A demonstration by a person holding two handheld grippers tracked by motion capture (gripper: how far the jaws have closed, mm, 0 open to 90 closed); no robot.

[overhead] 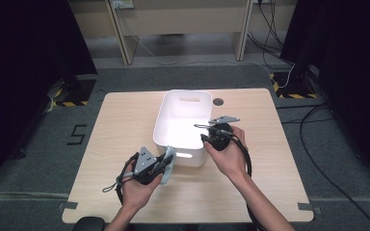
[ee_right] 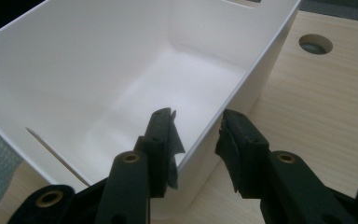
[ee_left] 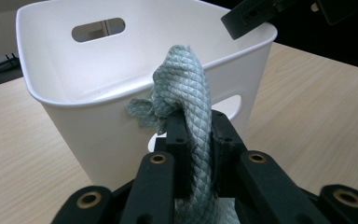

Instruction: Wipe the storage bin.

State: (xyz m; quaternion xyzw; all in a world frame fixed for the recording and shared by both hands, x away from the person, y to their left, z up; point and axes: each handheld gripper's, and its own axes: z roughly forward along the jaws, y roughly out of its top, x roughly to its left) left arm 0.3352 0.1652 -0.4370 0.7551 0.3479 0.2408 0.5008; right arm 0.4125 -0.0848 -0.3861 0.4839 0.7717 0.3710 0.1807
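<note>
A pale green quilted cloth [ee_left: 182, 74] is bunched upright between the jaws of my left gripper [ee_left: 198, 121], which is shut on it. In the high view that left gripper [overhead: 166, 162] holds the cloth [overhead: 170, 168] just in front of the near left corner of a white plastic bin [overhead: 160, 120]. The bin [ee_left: 98, 126] has cut-out handles and nothing shows inside it. My right gripper [overhead: 206, 133] is at the bin's near right wall. Its jaws [ee_right: 198, 121] stand open astride the rim of the bin [ee_right: 74, 70], one inside and one outside, with small gaps to the wall.
The bin stands mid-table on a light wooden table [overhead: 125, 125], which has a round cable hole [overhead: 218, 101] at the back. Bare tabletop lies left and right of the bin. Cables trail on the grey floor beyond the table.
</note>
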